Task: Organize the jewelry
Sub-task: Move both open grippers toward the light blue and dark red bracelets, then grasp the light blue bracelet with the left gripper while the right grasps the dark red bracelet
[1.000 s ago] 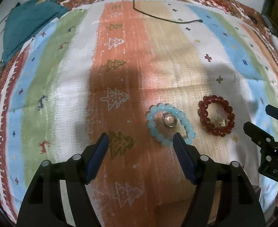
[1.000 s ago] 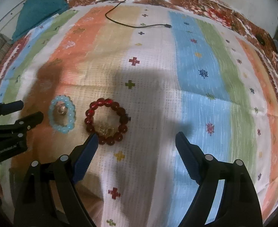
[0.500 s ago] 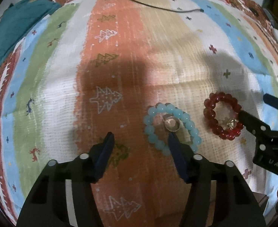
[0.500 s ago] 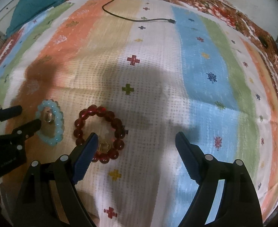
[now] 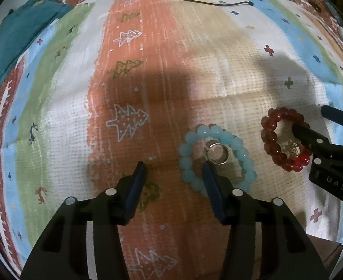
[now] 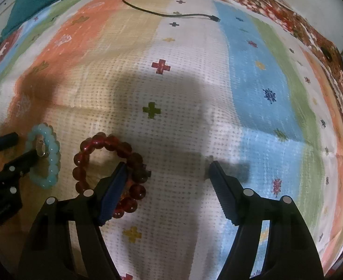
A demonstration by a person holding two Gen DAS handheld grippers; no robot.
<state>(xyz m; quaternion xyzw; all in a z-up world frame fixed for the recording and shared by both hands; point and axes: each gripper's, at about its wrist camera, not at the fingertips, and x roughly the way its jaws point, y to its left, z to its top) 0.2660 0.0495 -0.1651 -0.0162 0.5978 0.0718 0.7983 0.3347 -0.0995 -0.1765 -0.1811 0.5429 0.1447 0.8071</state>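
A light blue bead bracelet [image 5: 241, 155] lies flat on the striped blanket [image 5: 129, 74] with a silver ring [image 5: 218, 155] inside it. Beside it lies a dark red bead bracelet [image 5: 268, 137] with a small gold piece [image 5: 294, 148] inside. My left gripper [image 5: 174, 171] points down with its jaws closing. Its right finger is inside the blue loop and the loop's left beads sit untouched between the fingers. My right gripper [image 6: 166, 168] is closing too. Its left finger is inside the red bracelet [image 6: 96, 140], and that bracelet's right beads are loose between the fingers.
A black cable [image 5: 206, 1] crosses the far part of the blanket and a teal cloth [image 5: 24, 30] lies at the far left. The blanket's patterned border [image 6: 311, 35] runs along the far right. The two grippers work close side by side.
Both grippers have come down closer to the blanket and their jaws have narrowed. The left one's right finger now sits inside the blue bracelet, and the right one's left finger inside the red.
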